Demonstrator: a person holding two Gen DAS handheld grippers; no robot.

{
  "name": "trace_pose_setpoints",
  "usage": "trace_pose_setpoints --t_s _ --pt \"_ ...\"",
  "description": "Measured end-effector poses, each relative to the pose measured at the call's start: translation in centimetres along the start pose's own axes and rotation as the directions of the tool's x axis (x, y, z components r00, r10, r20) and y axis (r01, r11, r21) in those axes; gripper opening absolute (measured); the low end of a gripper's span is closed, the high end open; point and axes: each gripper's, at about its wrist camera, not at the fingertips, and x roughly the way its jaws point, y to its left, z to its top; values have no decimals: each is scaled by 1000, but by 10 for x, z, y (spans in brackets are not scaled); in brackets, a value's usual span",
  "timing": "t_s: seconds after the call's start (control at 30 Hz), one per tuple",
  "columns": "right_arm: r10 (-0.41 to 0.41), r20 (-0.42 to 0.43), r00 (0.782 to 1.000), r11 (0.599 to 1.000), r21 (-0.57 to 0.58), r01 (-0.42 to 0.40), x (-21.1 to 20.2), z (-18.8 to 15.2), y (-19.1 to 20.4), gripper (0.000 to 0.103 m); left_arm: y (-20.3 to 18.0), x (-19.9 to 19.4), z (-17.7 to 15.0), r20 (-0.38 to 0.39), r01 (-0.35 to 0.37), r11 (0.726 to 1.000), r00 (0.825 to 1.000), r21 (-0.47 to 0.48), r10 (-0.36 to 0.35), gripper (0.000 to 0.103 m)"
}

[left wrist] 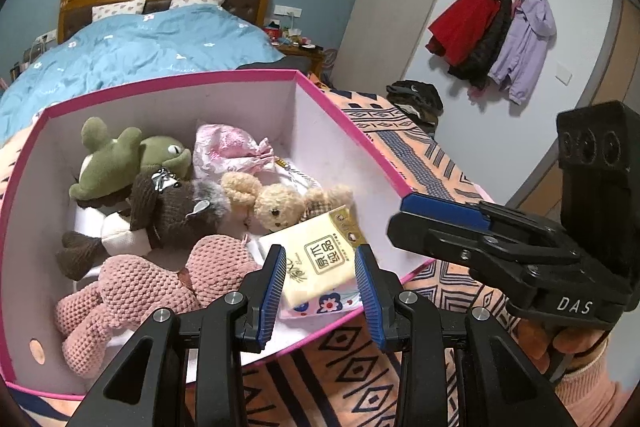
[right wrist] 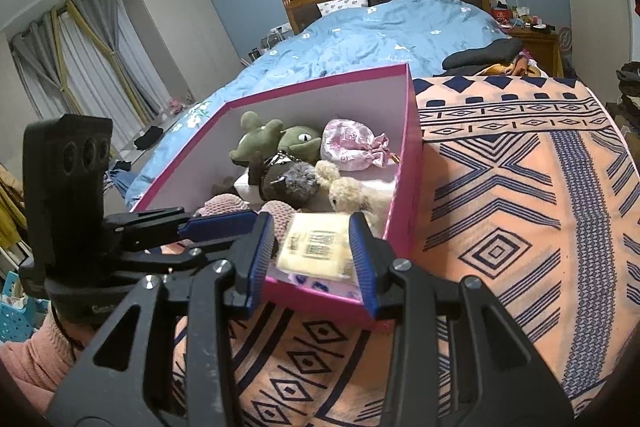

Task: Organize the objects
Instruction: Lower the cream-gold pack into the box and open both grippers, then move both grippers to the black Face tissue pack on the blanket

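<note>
The tissue pack [left wrist: 320,255] is seen lying in the near corner of the pink box [left wrist: 352,131], at lower centre of both views. It was probably laid there because the rest of the floor is filled. One pack, one pink pouch [left wrist: 228,147] and at least four soft toys [left wrist: 132,291] are counted. The left gripper [left wrist: 319,251] is judged closed, with a narrow gap left between its pads. The right gripper [right wrist: 311,223] is held open and grips nothing. Both are aimed at the pack.
</note>
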Motion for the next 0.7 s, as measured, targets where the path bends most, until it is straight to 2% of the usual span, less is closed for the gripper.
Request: trace_pose_setpoints --t_s 0.1,0.23,0.3,0.4,0.47,0.57,0.7 --pt "2 8 1000 1000 3 -2 -5 -3 -1 41 1 -5 -3 14 -7 1000 1000 3 7 38" --pt "30 24 999 1000 -4 -30 -20 -11 0 41 -5 -25 -14 62 -13 999 998 37 11 52" --pt "61 33 998 998 -19 -61 -32 -18 3 42 -11 -39 -23 76 21 997 997 70 -26 53" --pt "106 41 994 993 -55 -103 -52 -31 11 50 -24 -64 -39 106 59 989 992 133 -73 63" --pt "134 31 990 989 -70 -132 -62 -40 14 52 -31 -78 -53 111 83 984 989 159 -102 65" --pt "157 0 988 985 -76 -156 -69 -59 19 52 -39 -82 -73 74 86 979 992 185 -102 65" --pt "165 -76 983 984 -58 -170 -63 -87 22 52 -42 -68 -106 -38 94 979 995 182 -88 64"
